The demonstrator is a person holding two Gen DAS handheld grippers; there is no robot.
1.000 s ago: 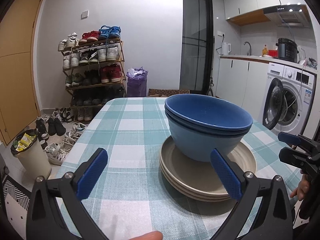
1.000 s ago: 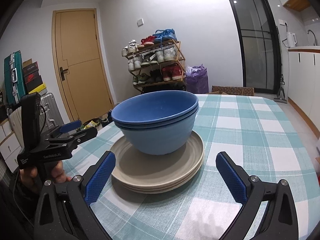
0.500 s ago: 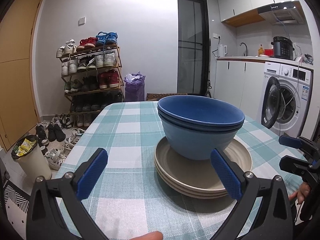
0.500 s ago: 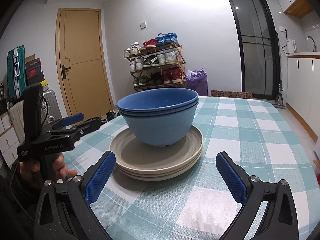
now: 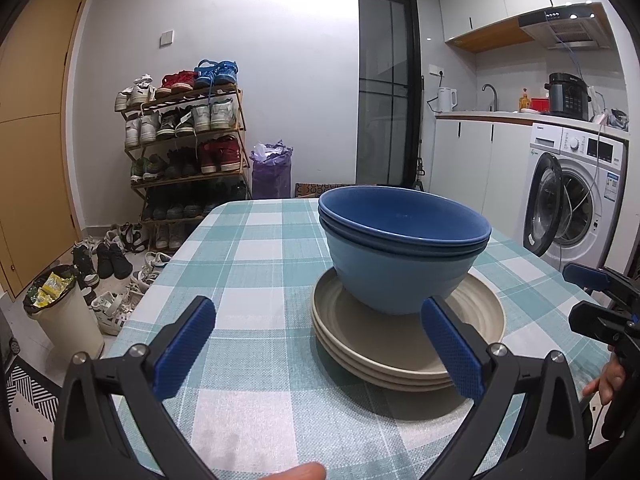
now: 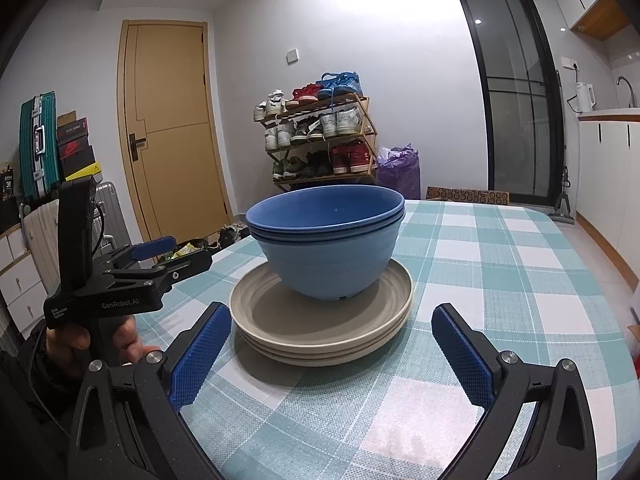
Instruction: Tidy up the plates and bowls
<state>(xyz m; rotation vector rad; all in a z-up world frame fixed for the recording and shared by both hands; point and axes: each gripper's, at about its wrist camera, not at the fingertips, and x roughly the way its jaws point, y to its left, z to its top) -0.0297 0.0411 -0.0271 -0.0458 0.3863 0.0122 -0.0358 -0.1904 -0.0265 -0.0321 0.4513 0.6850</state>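
Bowls (image 5: 404, 256), nested, are sitting on the plates (image 5: 404, 360) mid-table; both tongs, left gripper (image 5: 320, 344) and right gripper (image 6: 332, 356), are dropping lower before the plates, gaping wide, holding nothing; stacking looks finished

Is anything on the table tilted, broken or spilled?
Nothing stands out. The blue bowls sit nested and upright on the stacked beige plates, slightly off-centre toward one rim. No chips or spills show on the checked tablecloth.

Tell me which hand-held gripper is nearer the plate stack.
Left, slightly. The left hand-held gripper sits just beside the plate stack; the right hand-held gripper hangs back, facing it.
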